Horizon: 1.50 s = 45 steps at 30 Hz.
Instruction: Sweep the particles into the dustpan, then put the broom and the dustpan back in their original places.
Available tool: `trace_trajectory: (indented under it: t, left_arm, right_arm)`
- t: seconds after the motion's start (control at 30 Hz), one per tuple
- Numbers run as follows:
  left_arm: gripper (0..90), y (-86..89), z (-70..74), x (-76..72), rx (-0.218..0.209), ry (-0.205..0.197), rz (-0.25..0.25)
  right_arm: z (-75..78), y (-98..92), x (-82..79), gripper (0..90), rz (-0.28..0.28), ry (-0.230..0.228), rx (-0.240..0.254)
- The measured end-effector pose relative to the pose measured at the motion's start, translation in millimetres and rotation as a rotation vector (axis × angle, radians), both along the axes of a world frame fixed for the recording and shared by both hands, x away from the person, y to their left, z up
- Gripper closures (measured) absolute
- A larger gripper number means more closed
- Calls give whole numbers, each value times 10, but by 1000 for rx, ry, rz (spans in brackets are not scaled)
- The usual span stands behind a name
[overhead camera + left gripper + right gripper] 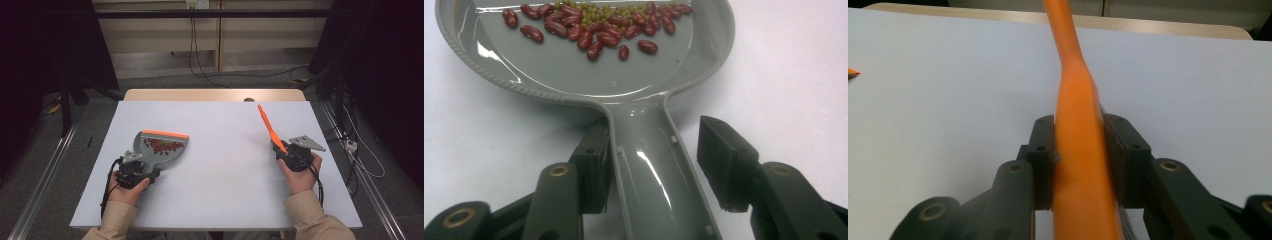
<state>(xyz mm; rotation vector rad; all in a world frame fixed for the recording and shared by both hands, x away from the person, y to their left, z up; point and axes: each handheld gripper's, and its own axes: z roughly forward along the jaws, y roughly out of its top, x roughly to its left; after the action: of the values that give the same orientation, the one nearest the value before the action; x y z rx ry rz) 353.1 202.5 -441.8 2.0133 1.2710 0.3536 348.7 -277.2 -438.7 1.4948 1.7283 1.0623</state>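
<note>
From my seat, the left gripper (pixel 651 165) has let go: jaws apart around the gray dustpan's (pixel 161 148) handle, one pad clear. Dustpan with beans (pixel 163 145) sits at 8 o'clock on the table (pixel 225 200). Right gripper (pixel 1079 160) clamps the orange brush handle (pixel 1079 150), at 3 o'clock.

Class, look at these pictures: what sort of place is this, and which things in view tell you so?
Probably a lab or recording workspace, not a home: a plain white table stands between dark curtains, cables trail over a grey floor, and metal rails run alongside.
</note>
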Motion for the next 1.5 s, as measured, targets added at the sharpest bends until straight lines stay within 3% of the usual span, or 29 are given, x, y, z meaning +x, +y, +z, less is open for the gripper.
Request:
trace_trajectory:
  t: [0.47,0.83,0.93,1.1,1.5]
  left_arm:
    - [422,-81,9,-53,-13,3,-37]
    - [423,-105,33,-77,-36,-12,-61]
    - [404,-109,28,-74,-42,-9,-63]
    - [309,-111,39,-69,-55,-19,-78]
    - [155,-16,58,-88,-95,-72,-76]
  right_arm:
    - [-5,30,-2,663,2,3,14]
    - [-19,108,1,628,17,26,17]
    - [-24,127,2,612,29,34,37]
    - [-13,177,-4,583,98,34,115]
    - [3,150,-7,379,195,37,131]
